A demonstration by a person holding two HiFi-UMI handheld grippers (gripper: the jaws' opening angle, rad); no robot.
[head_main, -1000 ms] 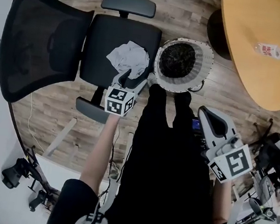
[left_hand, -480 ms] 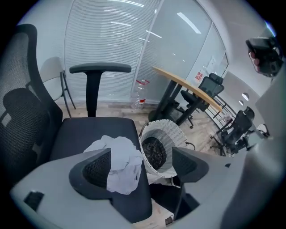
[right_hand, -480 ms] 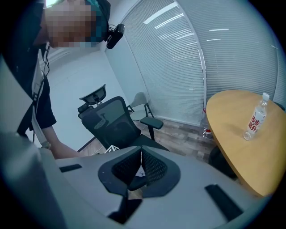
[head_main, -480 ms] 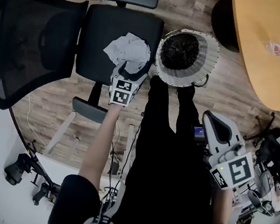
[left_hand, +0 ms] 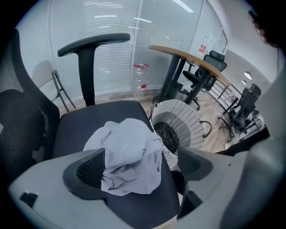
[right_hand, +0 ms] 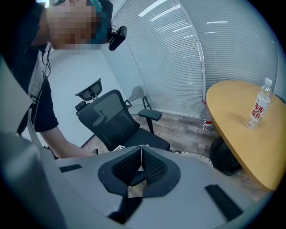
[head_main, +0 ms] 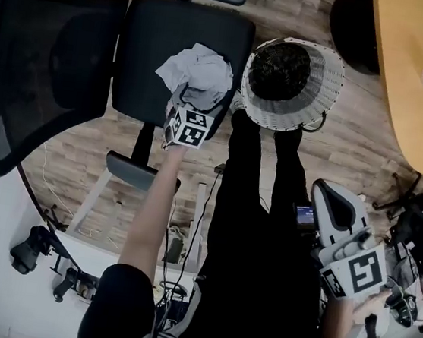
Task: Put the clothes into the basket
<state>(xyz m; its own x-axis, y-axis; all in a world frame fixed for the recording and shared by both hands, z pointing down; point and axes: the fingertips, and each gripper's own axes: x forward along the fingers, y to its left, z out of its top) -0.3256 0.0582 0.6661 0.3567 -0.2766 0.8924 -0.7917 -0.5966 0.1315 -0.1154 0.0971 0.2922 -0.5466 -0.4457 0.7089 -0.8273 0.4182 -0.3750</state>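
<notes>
Your left gripper (left_hand: 142,166) has come down over the chair seat (head_main: 146,49). Its 2 jaws are opening wide around the crumpled grey garment (left_hand: 127,143) there, so you can grasp next. The wicker basket (head_main: 316,93) stands beside the seat. Your right gripper (right_hand: 140,167) is closed and empty.

— What's underfoot?
— A wood-plank floor (head_main: 83,158), with a black mesh office chair (head_main: 53,53) standing on it.
— And farther off?
— A round wooden table (head_main: 411,70) bearing a water bottle (right_hand: 258,106); white blinds (right_hand: 178,58) cover the glass wall.
</notes>
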